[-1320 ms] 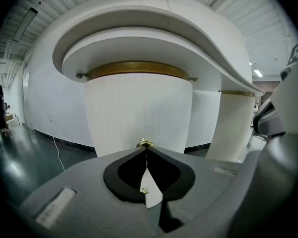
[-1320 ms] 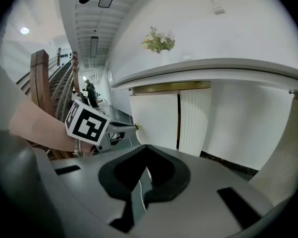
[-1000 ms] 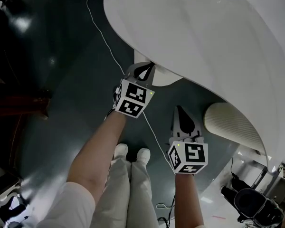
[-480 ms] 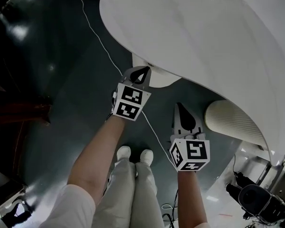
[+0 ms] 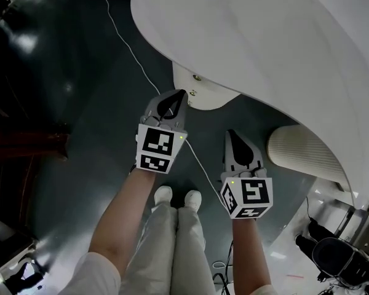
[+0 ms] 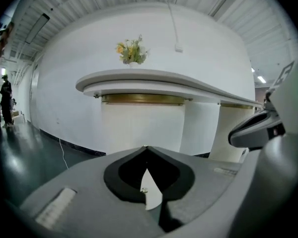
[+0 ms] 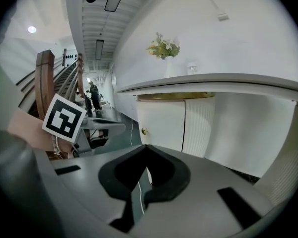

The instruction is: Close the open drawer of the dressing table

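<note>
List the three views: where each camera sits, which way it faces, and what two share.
Head view: on the person's head, facing steeply down at dressing table top and floor; shows arms, legs, left gripper, right gripper.
Left gripper view: on that gripper, facing level at the table and flowers; shows its shut fingers.
Right gripper view: on that gripper, facing the table's knob; shows the left's marker cube.
Shared: both gripper views show the flowers.

Two grippers are in view, the left gripper (image 5: 182,94) and the right gripper (image 5: 230,133), carrying two marker cubes (image 5: 157,147), one apiece. There is one white dressing table (image 5: 283,54), one drawer (image 5: 212,97), one bunch of flowers (image 6: 131,51), one white cable (image 5: 126,42) and two white shoes (image 5: 163,195).
</note>
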### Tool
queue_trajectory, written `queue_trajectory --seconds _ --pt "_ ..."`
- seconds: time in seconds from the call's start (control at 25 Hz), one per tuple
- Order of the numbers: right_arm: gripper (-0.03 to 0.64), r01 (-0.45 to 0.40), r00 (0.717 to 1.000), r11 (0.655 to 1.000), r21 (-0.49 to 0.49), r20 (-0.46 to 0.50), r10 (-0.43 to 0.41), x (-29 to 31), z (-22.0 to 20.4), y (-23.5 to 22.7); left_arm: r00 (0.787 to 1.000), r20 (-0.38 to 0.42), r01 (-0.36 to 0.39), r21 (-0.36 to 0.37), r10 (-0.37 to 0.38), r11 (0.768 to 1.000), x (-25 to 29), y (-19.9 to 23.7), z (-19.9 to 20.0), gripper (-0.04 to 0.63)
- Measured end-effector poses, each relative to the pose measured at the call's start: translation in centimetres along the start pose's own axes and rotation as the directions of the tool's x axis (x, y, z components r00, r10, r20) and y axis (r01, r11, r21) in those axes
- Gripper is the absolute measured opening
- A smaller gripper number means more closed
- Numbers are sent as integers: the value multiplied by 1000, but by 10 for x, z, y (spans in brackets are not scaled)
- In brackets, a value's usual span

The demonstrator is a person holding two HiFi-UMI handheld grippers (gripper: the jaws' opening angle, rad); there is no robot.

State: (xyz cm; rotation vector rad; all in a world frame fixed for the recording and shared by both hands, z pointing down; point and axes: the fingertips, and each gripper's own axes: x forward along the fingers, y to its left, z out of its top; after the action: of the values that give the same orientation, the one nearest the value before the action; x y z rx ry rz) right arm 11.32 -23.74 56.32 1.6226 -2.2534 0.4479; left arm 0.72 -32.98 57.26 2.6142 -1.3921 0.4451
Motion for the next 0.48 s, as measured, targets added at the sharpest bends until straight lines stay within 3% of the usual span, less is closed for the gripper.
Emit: queue_trajectory --seconds 0.48 --pt "-3 -34 999 999 -39 34 35 -28 32 18 999 50 14 96 -19 995 -54 -25 45 17"
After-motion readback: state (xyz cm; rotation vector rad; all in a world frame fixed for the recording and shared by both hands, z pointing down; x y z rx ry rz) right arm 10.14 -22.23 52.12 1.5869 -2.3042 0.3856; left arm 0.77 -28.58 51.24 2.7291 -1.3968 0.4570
